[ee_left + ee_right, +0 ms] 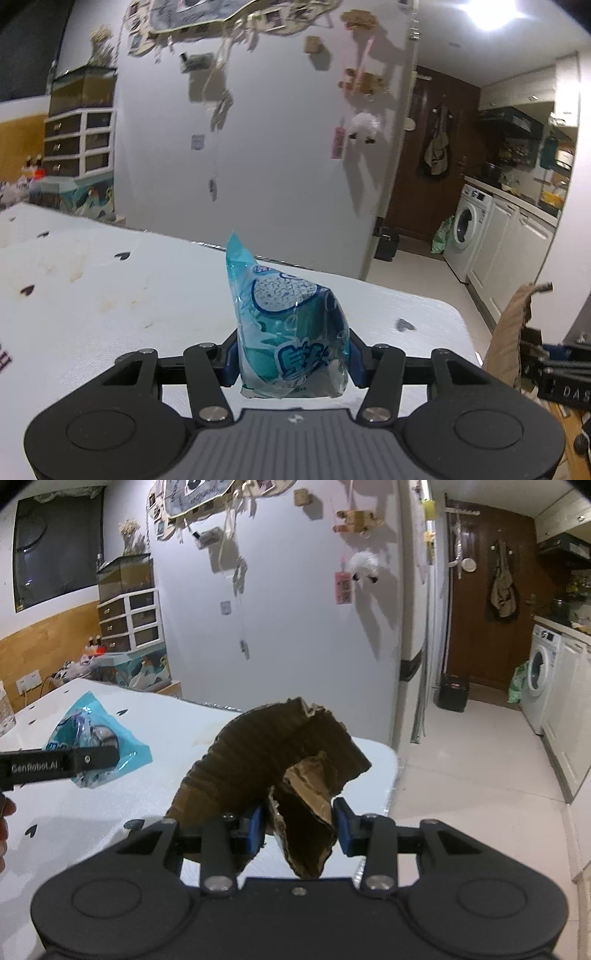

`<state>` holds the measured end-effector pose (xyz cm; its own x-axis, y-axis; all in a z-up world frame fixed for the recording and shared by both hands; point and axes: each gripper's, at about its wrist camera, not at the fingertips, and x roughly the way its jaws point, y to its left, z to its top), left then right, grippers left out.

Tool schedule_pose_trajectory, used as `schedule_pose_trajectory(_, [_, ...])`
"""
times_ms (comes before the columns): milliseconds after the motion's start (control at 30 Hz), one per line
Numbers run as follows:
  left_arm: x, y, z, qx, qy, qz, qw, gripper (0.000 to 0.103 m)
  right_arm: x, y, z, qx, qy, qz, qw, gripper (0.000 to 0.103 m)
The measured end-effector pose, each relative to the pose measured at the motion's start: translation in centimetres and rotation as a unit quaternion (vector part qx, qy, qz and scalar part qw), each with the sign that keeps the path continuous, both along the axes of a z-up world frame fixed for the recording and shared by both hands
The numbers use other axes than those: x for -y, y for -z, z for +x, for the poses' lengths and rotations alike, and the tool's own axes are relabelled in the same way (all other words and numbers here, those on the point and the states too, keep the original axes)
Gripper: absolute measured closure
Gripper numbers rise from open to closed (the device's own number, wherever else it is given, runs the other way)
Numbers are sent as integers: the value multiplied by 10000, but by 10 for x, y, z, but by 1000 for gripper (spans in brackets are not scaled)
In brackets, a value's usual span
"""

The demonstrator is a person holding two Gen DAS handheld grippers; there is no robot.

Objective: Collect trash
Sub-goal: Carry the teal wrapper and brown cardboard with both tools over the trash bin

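A blue and white plastic wrapper (288, 317) stands up between the blue pads of my left gripper (293, 360), which is shut on it above the white table (110, 295). In the right wrist view the same wrapper (92, 746) shows at the left, held by the left gripper (88, 760). My right gripper (299, 829) is shut on a torn, curled piece of brown cardboard (273, 746), held over the table's right end. The cardboard (508, 325) and the right gripper (557, 373) appear at the right edge of the left wrist view.
The white table (92, 812) has small heart marks and brown stains. Behind it stands a wall hung with photos and toys (362, 568). A small black bin (453, 692) sits on the floor by a brown door (491, 590). A washing machine (541, 672) stands at right.
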<state>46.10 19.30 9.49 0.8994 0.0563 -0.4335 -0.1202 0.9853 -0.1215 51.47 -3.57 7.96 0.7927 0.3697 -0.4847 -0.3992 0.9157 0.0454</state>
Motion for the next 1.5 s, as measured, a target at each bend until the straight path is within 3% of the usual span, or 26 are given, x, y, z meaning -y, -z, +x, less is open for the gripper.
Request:
schedule_pose_trajectory(300, [50, -3, -24, 7, 301, 392, 9988, 48, 36, -11, -31, 147, 319, -97, 9993, 62])
schedule_pose_trajectory(700, [110, -2, -63, 22, 706, 373, 9968, 48, 89, -15, -77, 216, 677, -136, 9974, 62])
schedule_pose_trajectory(1200, [195, 4, -118, -4, 1144, 556, 9919, 48, 172, 1, -140, 170, 1107, -16, 9937, 62])
schedule_pose_trajectory(1500, [249, 20, -138, -136, 1471, 601, 9872, 48, 221, 27, -169, 47, 1369, 12, 9906, 62])
